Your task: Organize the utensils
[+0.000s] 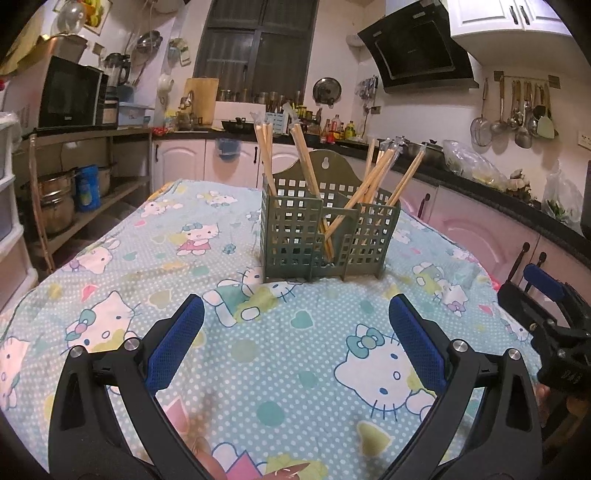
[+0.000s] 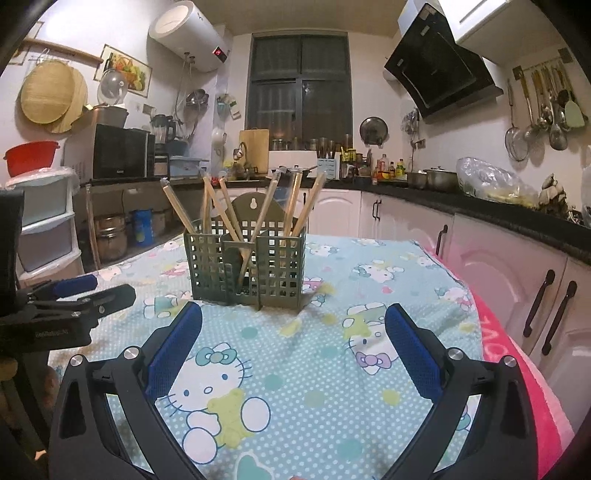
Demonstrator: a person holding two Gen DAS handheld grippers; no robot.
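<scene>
Tablecloth (image 1: 258, 369) loose, wrinkled under green holder (image 1: 328, 236): nudge could slide or tip holder.
Holder mid-cloth, ahead of both grippers.
Chopsticks (image 1: 306, 158) all inside holder, leaning crossed; pulling one may drag neighbours out.
Left gripper (image 1: 295, 325), right gripper (image 2: 293, 325): fingers spread wide, empty.
Holder's compartment floor hidden; chopstick count probably six, lattice obscures.

A cartoon-cat tablecloth (image 1: 258, 369) covers the table. Behind it, a microwave (image 1: 70, 92) sits on a shelf, a range hood (image 1: 417, 48) tilts overhead, ladles (image 1: 517, 110) hang on the wall, and a water heater (image 2: 188, 33) is mounted high up.
</scene>
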